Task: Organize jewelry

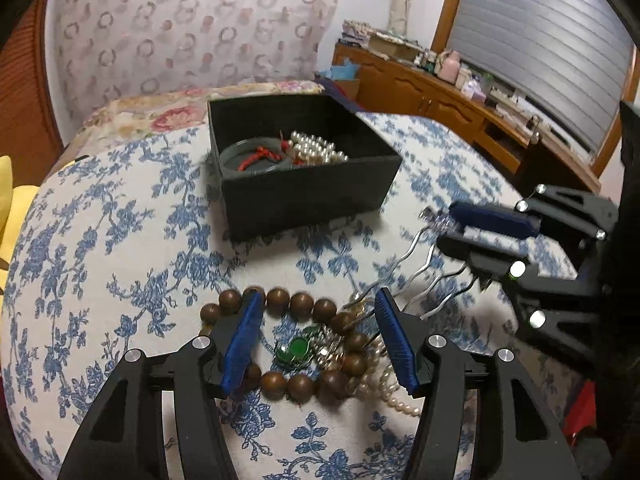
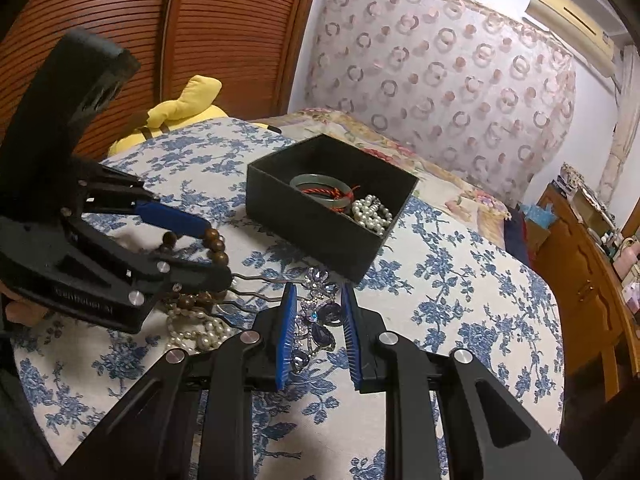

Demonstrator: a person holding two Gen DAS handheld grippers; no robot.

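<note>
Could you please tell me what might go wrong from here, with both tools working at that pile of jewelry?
The right tool grips the jeweled hair comb, whose prongs reach into the pile; lifting may drag the pearl strand. The open left tool straddles the wooden bead bracelet, green pendant and chain; closing may snag several together. The tools sit close and may collide.

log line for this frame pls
left gripper: open over bead bracelet | right gripper: shut on hair comb | box: bangle, pearls inside
</note>
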